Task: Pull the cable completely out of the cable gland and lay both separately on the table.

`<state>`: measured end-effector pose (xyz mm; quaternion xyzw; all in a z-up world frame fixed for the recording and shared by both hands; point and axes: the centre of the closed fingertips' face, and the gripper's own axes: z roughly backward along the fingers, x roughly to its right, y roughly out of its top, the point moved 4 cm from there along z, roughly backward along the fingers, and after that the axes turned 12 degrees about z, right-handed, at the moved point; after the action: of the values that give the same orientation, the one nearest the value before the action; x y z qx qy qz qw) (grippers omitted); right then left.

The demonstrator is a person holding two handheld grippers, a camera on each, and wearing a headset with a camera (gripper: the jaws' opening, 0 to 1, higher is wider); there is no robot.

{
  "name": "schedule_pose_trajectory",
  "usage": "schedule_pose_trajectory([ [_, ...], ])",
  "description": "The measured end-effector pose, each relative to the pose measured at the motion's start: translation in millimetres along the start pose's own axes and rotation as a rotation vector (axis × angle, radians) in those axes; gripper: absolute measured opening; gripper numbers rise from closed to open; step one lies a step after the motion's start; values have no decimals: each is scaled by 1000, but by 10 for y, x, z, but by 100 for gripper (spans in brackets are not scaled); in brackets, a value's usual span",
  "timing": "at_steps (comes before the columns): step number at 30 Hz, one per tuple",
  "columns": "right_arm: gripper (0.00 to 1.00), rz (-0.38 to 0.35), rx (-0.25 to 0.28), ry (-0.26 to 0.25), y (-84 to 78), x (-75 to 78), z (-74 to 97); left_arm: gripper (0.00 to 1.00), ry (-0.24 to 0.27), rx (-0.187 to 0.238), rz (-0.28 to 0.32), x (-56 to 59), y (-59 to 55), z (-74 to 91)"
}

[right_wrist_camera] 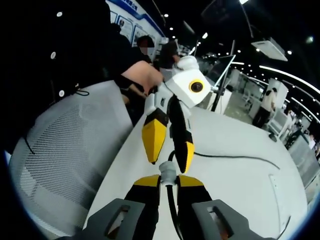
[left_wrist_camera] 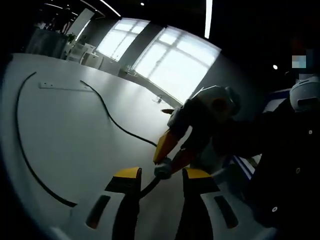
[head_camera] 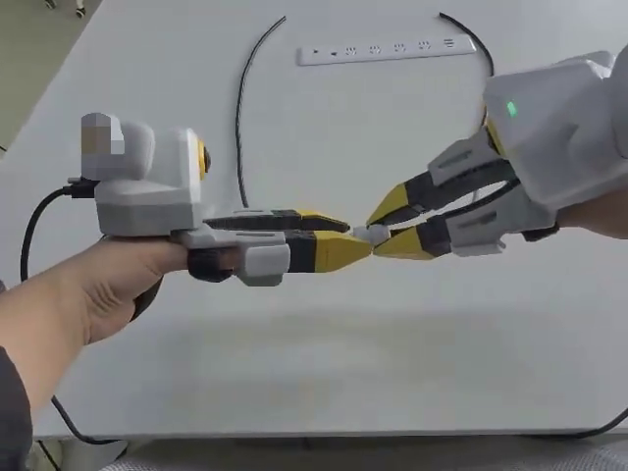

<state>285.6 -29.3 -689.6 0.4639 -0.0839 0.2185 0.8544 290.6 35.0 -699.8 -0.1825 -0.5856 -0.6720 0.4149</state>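
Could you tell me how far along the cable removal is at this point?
Done: the cable gland is held above the table. In hand: the right gripper pinches it, the cable entering it by the left gripper. Left: pull the cable fully out, lay both down apart.

A white power strip [head_camera: 381, 48] lies flat at the far side of the white bench [head_camera: 343, 334], its row of sockets facing up, and its black cord [head_camera: 479, 44] leaves the right end and curves toward the near side. In the right gripper view a white mesh chair back [right_wrist_camera: 65, 150] stands just beside the bench edge, and a person [right_wrist_camera: 264, 107] stands far off under rows of ceiling lights. The left gripper view has tall bright windows [left_wrist_camera: 165, 65] beyond the bench and a long ceiling light strip [left_wrist_camera: 208, 19] above them.
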Motion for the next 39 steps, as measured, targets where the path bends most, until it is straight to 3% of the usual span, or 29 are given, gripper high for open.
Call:
schedule_pose_trajectory([
  [7, 7, 6, 7, 1, 2, 6, 6, 26, -34, -1, -3, 25, 7, -29],
  [19, 6, 1, 14, 3, -5, 9, 6, 17, -47, -29, -12, 39, -33, -40],
  [30, 6, -11, 24, 12, -30, 16, 12, 16, -62, -43, -70, 46, -43, -41],
  [39, 6, 9, 6, -3, -46, -32, -14, 15, -33, -60, -47, 33, -67, -53],
])
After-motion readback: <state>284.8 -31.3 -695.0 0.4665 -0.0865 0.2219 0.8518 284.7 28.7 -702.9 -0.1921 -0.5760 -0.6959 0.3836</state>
